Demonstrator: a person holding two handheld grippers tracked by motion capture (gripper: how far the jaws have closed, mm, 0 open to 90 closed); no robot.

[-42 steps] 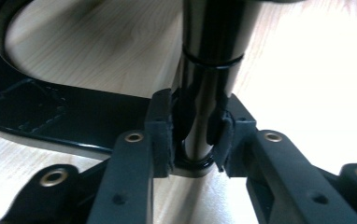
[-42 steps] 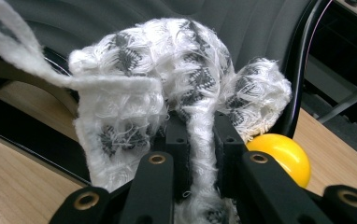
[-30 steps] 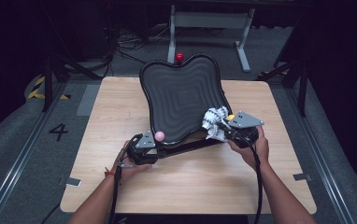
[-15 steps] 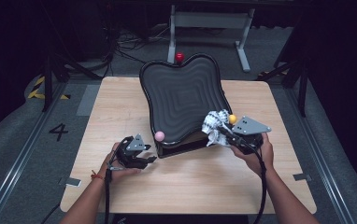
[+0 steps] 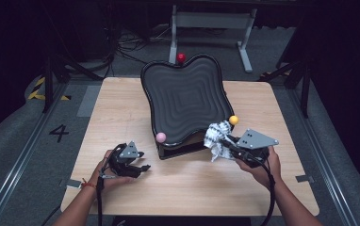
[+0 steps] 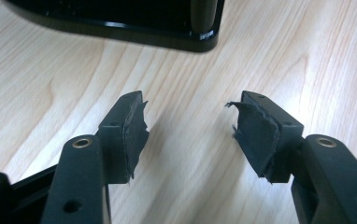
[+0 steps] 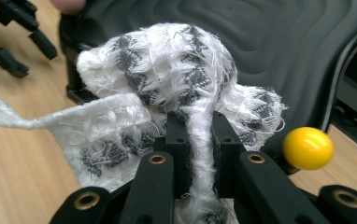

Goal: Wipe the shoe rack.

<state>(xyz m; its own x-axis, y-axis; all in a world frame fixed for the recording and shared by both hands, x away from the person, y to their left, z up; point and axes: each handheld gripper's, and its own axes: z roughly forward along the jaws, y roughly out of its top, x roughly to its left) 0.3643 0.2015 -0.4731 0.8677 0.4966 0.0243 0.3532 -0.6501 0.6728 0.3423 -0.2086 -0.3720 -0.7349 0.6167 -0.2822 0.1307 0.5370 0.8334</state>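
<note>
Cloth: the white-and-grey cloth (image 5: 217, 139) hangs bunched at the near right rim of the black tray (image 5: 183, 101), just beside the yellow ball (image 5: 233, 120).
Right tongs: the right tongs (image 7: 199, 140) are clamped on the cloth.
Left tongs: the left tongs (image 6: 188, 123) stand apart with nothing between them, having just been opening over the bench (image 5: 121, 103), well left of the cloth.
</note>
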